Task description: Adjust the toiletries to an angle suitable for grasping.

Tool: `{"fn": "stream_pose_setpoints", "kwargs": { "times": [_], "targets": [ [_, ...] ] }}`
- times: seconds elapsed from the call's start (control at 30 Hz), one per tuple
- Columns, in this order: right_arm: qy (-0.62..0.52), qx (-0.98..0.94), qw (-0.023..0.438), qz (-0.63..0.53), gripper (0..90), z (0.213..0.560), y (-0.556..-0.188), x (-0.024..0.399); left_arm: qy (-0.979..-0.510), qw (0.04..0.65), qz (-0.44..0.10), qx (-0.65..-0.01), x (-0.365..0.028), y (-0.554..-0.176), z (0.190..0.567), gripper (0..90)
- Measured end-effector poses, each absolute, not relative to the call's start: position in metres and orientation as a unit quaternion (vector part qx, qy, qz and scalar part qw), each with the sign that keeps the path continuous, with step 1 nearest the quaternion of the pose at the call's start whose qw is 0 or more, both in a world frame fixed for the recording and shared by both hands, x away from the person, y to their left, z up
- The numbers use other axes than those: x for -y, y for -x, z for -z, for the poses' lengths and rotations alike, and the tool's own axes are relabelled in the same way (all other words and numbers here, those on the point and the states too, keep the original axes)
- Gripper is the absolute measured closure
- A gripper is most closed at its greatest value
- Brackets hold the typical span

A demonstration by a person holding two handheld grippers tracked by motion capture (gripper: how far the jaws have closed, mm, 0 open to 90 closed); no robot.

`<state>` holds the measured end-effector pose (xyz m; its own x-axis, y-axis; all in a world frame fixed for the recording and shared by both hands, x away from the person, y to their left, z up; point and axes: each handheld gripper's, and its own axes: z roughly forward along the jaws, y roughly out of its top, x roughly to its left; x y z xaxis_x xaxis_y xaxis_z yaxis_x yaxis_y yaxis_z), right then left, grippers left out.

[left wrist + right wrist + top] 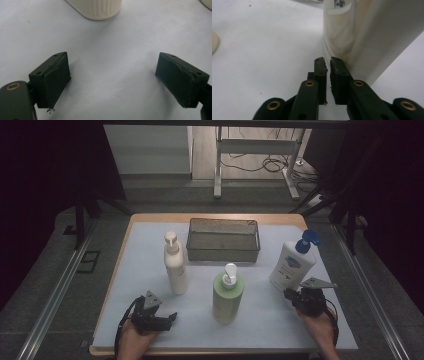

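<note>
Right gripper (328, 62) jaws nearly together, nothing between, tips at base of blue-pump bottle (291, 265). Bottle likely rigid, slick, top-heavy; grip mid-body. Left gripper (112, 77) jaws spread, empty.

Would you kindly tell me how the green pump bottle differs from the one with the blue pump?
The green bottle has a white pump; the white bottle has a blue pump. The green bottle stands upright near the table's middle, apart from both grippers; the white bottle leans, right beside the right hand-held gripper. Both are pump dispensers on the pale mat.
</note>
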<state>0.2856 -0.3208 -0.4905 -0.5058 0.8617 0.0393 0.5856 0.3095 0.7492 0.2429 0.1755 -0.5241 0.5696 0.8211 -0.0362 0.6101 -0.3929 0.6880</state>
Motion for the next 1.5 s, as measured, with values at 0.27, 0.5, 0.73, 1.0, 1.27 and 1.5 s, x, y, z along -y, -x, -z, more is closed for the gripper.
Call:
{"fn": "stream_pose_setpoints", "kwargs": {
  "times": [0.27, 0.5, 0.73, 1.0, 1.27, 1.5],
  "targets": [
    [-0.448, -0.789, 0.184, -0.378, 67.7, 0.473, -0.273, 0.328, -0.819, 0.336, -0.157, -0.437, -0.175, -0.243, 0.524, 12.1],
    [-0.441, -0.79, 0.185, -0.383, 54.8, 0.454, -0.267, 0.341, -0.819, 0.337, -0.157, -0.437, -0.175, -0.243, 0.524, 12.1],
    [-0.441, -0.788, 0.187, -0.386, 42.0, 0.442, -0.274, 0.351, -0.819, 0.337, -0.157, -0.437, -0.175, -0.243, 0.524, 12.1],
    [-0.446, -0.783, 0.192, -0.389, 32.1, 0.43, -0.293, 0.355, -0.819, 0.337, -0.157, -0.437, -0.175, -0.243, 0.524, 12.1],
    [-0.441, -0.784, 0.193, -0.391, 28.4, 0.424, -0.309, 0.348, -0.82, 0.336, -0.156, -0.437, -0.176, -0.243, 0.524, 12.1],
    [-0.433, -0.788, 0.19, -0.393, 28.2, 0.422, -0.324, 0.34, -0.819, 0.337, -0.156, -0.437, -0.175, -0.243, 0.524, 12.1]
  ]
}}
